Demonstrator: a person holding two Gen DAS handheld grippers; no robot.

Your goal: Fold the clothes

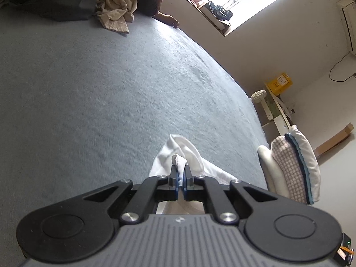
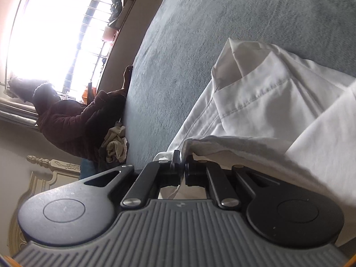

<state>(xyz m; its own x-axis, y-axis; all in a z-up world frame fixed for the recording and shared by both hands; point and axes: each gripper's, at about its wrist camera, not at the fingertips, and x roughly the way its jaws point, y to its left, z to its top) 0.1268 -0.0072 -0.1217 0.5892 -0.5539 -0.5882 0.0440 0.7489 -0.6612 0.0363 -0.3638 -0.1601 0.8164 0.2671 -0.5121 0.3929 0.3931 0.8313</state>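
A white shirt lies on the grey-blue bed cover, its collar showing in the right wrist view. My left gripper is shut on a bunched edge of the white shirt, just above the cover. My right gripper is shut on another edge of the same shirt, with cloth draped over its right side.
A crumpled beige garment and dark clothes lie at the far end of the bed. A person in a dark brown top leans there by the window. A stack of folded laundry sits beside the bed's edge.
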